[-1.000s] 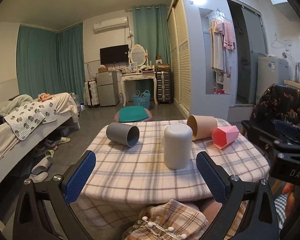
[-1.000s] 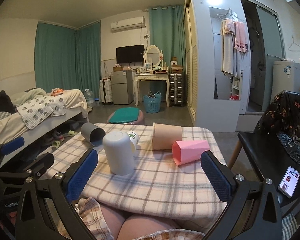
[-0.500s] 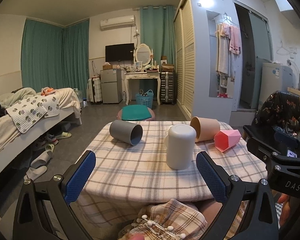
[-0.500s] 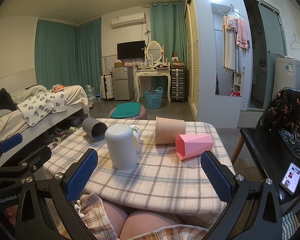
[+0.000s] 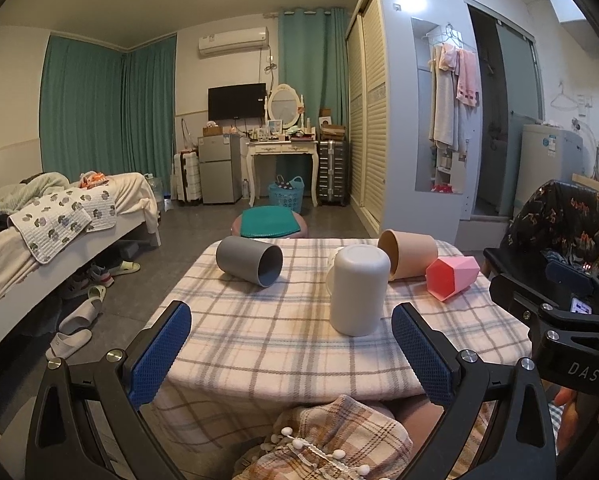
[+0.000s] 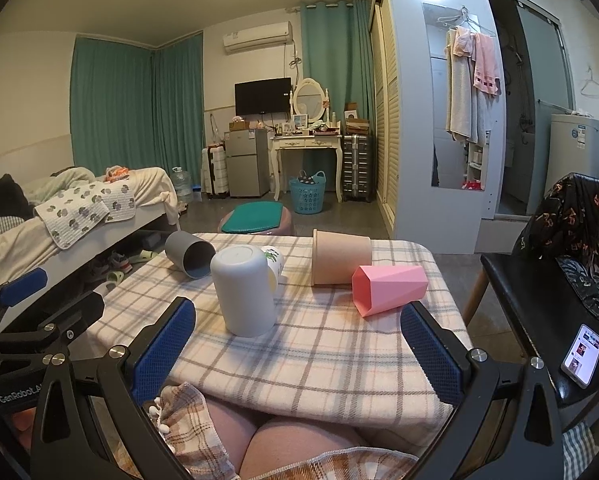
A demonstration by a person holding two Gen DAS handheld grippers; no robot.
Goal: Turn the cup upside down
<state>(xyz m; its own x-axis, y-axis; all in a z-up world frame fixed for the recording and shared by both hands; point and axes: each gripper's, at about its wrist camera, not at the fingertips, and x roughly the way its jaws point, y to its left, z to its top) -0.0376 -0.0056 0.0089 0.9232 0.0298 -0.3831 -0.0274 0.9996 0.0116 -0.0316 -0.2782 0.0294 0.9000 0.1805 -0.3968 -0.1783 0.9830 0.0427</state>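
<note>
Both the left gripper (image 5: pixel 291 344) and right gripper (image 6: pixel 299 344) hang spread and empty near the table (image 5: pixel 283 344), where the white cup (image 5: pixel 358 290), already inverted mid-table, looks light, rigid, smooth, best gripped across its sides.

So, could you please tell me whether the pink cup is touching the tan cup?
Cannot tell. In the right wrist view the pink cup overlaps the tan cup, and in the left wrist view they also overlap; neither shows contact or a gap.
</note>
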